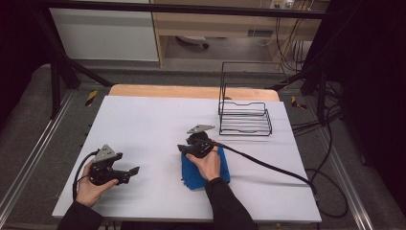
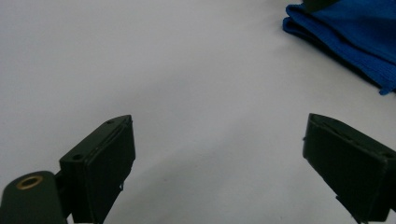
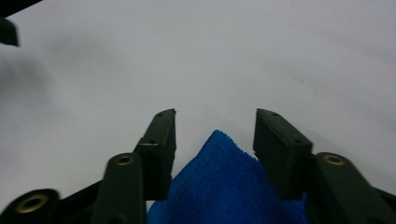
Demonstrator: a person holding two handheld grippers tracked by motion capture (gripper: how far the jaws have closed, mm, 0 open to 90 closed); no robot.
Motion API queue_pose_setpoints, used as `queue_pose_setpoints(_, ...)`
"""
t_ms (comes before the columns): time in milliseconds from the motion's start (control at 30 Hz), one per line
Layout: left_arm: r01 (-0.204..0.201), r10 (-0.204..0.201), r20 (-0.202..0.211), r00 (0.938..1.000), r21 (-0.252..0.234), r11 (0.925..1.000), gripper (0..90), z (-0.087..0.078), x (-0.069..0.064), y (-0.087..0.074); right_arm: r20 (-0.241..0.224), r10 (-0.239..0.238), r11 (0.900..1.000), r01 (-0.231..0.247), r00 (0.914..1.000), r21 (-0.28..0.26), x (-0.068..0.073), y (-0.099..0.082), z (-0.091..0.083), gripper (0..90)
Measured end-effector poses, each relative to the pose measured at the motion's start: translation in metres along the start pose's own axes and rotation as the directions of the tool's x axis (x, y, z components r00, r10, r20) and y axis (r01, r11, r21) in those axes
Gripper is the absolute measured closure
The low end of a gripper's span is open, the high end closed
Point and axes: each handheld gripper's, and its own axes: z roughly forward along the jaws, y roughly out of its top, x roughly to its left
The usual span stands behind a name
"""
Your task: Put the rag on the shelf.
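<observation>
A folded blue cloth (image 1: 191, 176) lies on the white table (image 1: 143, 120), right of centre near the front. My right gripper (image 1: 185, 149) is over the cloth's far left corner, held by a hand resting above the cloth. In the right gripper view its jaws (image 3: 215, 126) stand apart, with a corner of the cloth (image 3: 219, 186) between them and neither pad pressing on it. My left gripper (image 1: 134, 171) sits at the front left, pointing right. Its jaws (image 2: 219, 140) are wide open over bare table, and the cloth (image 2: 345, 32) lies farther off at the upper right.
A black wire rack (image 1: 245, 117) stands at the table's back right. The right gripper's cable (image 1: 268, 165) trails over the table to the right edge. A strip of wooden board (image 1: 191, 91) shows behind the white surface.
</observation>
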Motion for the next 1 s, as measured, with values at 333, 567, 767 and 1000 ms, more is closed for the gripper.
queue_pose_setpoints(333,-0.003,0.003,0.004,1.0,0.012,0.9999,5.5,0.003,-0.004,0.001,0.052,-0.023,0.9996,0.022,0.9984,0.019,-0.034,-0.033,-0.086,34.0)
queue_pose_setpoints(567,-0.004,0.004,-0.003,1.0,0.019,0.9998,5.5,0.006,-0.004,0.003,0.04,0.092,0.9916,-0.095,0.995,0.088,-0.056,-0.092,-0.119,46.4)
queue_pose_setpoints(767,-0.008,0.008,0.002,1.0,0.017,0.9998,5.7,0.005,-0.007,0.003,0.015,0.11,0.9858,-0.111,0.9938,0.125,-0.049,-0.104,-0.117,62.8)
queue_pose_setpoints(1000,0.013,-0.013,0.014,0.9998,0.006,0.9999,6.6,0.006,-0.011,0.007,0.03,0.248,0.9614,-0.25,0.9684,0.116,-0.042,-0.104,-0.12,88.3)
